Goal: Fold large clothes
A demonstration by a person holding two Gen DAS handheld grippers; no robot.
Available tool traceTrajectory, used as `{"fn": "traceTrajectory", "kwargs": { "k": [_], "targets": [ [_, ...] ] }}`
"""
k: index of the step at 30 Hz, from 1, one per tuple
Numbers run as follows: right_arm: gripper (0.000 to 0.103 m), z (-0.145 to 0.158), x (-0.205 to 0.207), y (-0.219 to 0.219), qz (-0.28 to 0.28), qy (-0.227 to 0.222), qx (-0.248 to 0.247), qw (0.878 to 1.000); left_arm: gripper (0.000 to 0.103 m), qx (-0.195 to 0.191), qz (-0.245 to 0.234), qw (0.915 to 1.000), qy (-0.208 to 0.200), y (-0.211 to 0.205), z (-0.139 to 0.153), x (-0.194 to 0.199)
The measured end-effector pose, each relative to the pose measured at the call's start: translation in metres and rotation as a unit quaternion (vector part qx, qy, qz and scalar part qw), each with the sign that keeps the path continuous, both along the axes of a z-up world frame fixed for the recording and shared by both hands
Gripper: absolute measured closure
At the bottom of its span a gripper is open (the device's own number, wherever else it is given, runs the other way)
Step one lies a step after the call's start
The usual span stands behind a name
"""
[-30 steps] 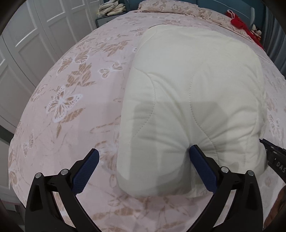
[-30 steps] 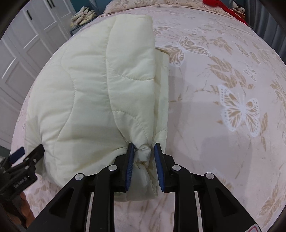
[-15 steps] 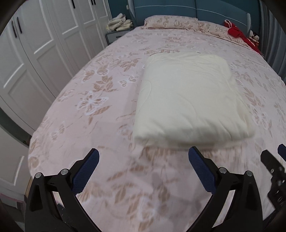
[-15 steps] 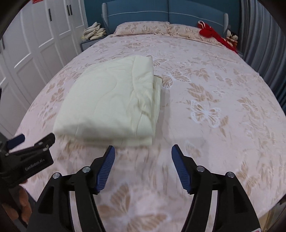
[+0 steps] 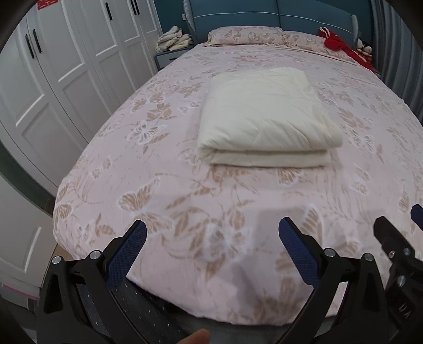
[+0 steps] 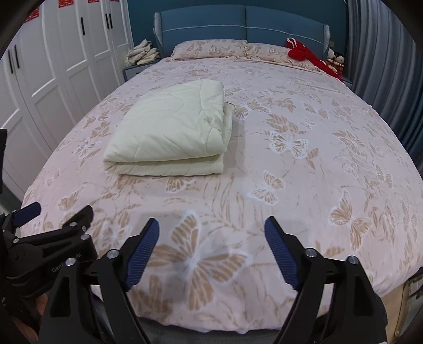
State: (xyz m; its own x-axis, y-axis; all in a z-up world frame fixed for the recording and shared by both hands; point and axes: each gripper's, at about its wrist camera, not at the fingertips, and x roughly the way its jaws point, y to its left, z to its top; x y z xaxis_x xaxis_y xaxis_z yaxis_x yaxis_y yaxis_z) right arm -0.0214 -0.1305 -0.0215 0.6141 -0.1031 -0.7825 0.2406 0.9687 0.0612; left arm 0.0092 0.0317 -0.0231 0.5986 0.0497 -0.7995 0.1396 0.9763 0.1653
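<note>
Folded quilt (image 5: 267,116): lies on the bed cover (image 5: 164,185), in the middle part of the bed, well ahead of both grippers and apart from them; left of centre in the right wrist view (image 6: 171,132).
Left gripper (image 5: 211,251): jaws spread wide, nothing between them; only the cover below.
Right gripper (image 6: 211,251): jaws opening, already wide, nothing between the blue pads (image 6: 142,246).
Quilt material: cream, padded, curved stitch lines; folded into a thick rectangular stack, layered edges facing the grippers, rounded fold on its top right side.
Cover: pink fabric with tan and white butterfly print, mostly smooth.
Surroundings: two matching pillows (image 6: 211,49) against a blue padded headboard (image 6: 243,23); red cloth item (image 6: 309,57) at the far right corner; pile of light cloths (image 6: 142,54) on a bedside table; white wardrobe doors (image 5: 66,66) along the left.
Obstructions: bare cover lies between the grippers and the quilt.
</note>
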Motion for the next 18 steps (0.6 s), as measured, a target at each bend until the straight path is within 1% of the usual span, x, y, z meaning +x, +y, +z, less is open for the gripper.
{"fn": "traceTrajectory", "kwargs": {
  "k": [1, 7, 13, 18],
  "targets": [
    [0.017, 0.001, -0.004, 0.002, 0.000, -0.002, 0.001, 1.000, 0.005, 0.000, -0.001, 1.0000, 0.000, 0.000, 0.000, -0.003],
    [0.017, 0.004, -0.018, 0.010, 0.006, -0.013, -0.015, 1.000, 0.005, 0.010, 0.004, 0.9998, -0.017, 0.000, 0.003, -0.022],
    [0.017, 0.006, -0.028, 0.007, -0.002, -0.022, 0.006, 1.000, 0.005, 0.009, 0.010, 0.9995, -0.028, 0.002, 0.008, -0.033],
    [0.017, 0.006, -0.033, 0.008, -0.006, -0.025, 0.005, 1.000, 0.005, 0.005, 0.016, 0.9992, -0.036, 0.006, 0.010, -0.039]
  ]
}}
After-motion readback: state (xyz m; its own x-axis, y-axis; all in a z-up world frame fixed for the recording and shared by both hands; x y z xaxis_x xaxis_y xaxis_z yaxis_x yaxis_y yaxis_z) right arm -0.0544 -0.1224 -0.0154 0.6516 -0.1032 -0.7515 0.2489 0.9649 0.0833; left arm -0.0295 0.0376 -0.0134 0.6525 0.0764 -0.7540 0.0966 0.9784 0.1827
